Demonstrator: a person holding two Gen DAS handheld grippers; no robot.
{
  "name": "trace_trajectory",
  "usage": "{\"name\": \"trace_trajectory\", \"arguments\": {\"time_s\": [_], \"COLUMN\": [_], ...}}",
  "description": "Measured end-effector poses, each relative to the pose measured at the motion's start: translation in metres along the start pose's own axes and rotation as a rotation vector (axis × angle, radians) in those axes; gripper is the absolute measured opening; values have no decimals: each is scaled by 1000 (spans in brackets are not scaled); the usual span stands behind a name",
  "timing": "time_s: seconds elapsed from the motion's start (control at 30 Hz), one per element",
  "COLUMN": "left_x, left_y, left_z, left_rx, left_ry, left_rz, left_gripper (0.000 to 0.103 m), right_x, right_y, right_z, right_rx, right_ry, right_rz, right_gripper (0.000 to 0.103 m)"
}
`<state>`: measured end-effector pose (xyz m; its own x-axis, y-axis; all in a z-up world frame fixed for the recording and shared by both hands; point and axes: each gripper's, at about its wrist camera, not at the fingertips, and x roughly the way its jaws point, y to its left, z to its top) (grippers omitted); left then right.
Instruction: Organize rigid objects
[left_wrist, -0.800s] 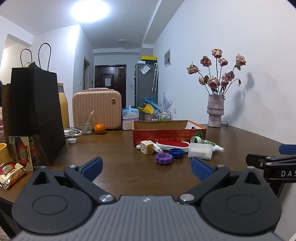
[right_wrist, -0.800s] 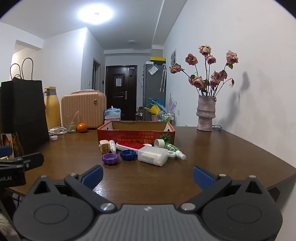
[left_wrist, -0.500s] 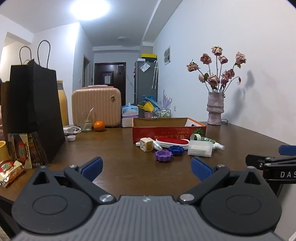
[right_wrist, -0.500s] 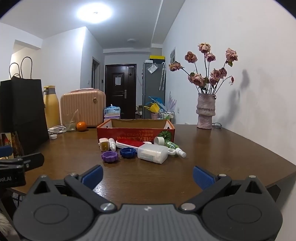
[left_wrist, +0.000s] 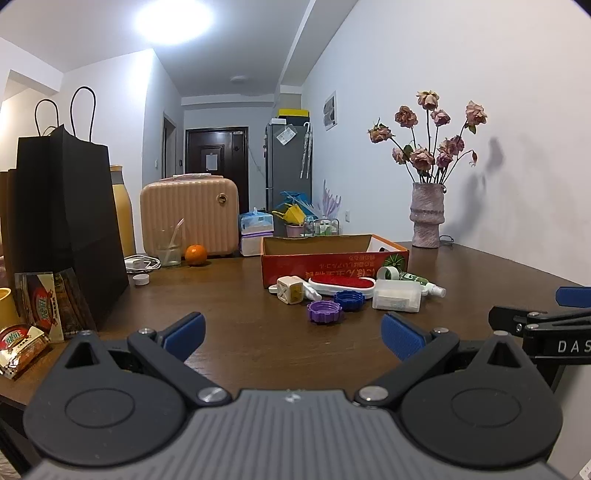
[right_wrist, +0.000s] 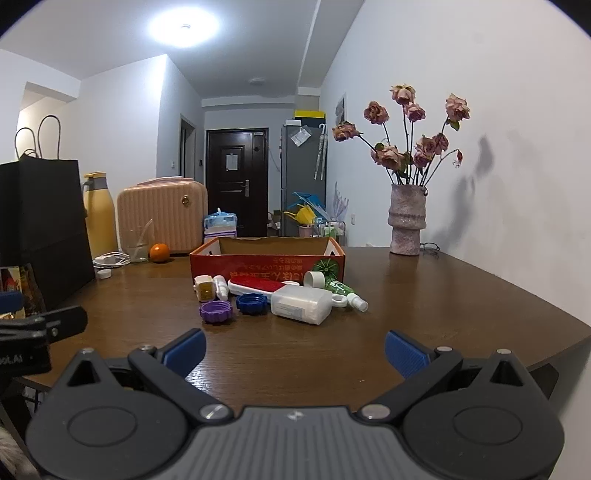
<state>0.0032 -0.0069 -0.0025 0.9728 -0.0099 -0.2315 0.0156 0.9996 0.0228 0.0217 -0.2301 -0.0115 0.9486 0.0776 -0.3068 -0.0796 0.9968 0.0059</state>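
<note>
Both sets of blue pads are spread fully apart w/ nothing between them. The left gripper (left_wrist: 291, 332) is held over the near edge of the wooden table (left_wrist: 229, 332), aimed slightly down; the right gripper (right_wrist: 293, 349) is held likewise, just beside it, and its tip is seen at the right edge of the left view. Neither is touching any object.

Ahead of both, well apart from the pads, a small cluster of rigid items is laid on the table right in front of an open red cardboard box (right_wrist: 267, 260): a purple lid (right_wrist: 216, 312) nearest, a blue lid (right_wrist: 252, 303) touching or just beside it, a white rectangular container (right_wrist: 301, 304) on its side, a red-topped flat case (right_wrist: 258, 287), a small yellow-white cube piece (right_wrist: 205, 288), a green tube (right_wrist: 341, 290) w/ white cap, and a white cap (right_wrist: 314, 278) against the box front. Box interior can't be seen from this low angle.

Step in hand is judged to be the approach, i.e. before the first pick; nothing appears sorted yet. Box is presumed the destination, though that isn't confirmed by the task line.

Next move, as judged: one gripper is to be advanced to a front item, prob. a lid, and lowered so the pads straddle its rim. Lids are low and flat, so a steeper downward tilt is likely needed. Crowding is a risk; neighbours could be nudged.
</note>
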Motion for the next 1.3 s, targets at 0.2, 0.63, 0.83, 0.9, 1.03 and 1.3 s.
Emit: {"name": "trace_trajectory", "arguments": {"time_s": [0.2, 0.63, 0.83, 0.9, 1.03, 1.3], "left_x": [0, 3, 2, 2, 2, 1], "left_y": [0, -1, -1, -1, -1, -3], "left_z": [1, 0, -1, -1, 0, 0], "left_rx": [5, 2, 4, 5, 0, 3], "left_ry": [-1, 14, 11, 10, 15, 7], "left_rz": [-10, -9, -11, -9, -9, -8], "left_gripper": [103, 103, 103, 103, 103, 103], "right_x": [-1, -3, -3, -3, -2, -3], "right_y": [-1, 0, -2, -1, -1, -2], "right_z": [-2, -1, -1, -1, -2, -1], "right_rx": [5, -7, 2, 0, 3, 3], "right_ry": [0, 1, 0, 0, 2, -1], "right_rz": [-8, -11, -15, -16, -21, -28], "right_gripper": [103, 103, 103, 103, 103, 103]}}
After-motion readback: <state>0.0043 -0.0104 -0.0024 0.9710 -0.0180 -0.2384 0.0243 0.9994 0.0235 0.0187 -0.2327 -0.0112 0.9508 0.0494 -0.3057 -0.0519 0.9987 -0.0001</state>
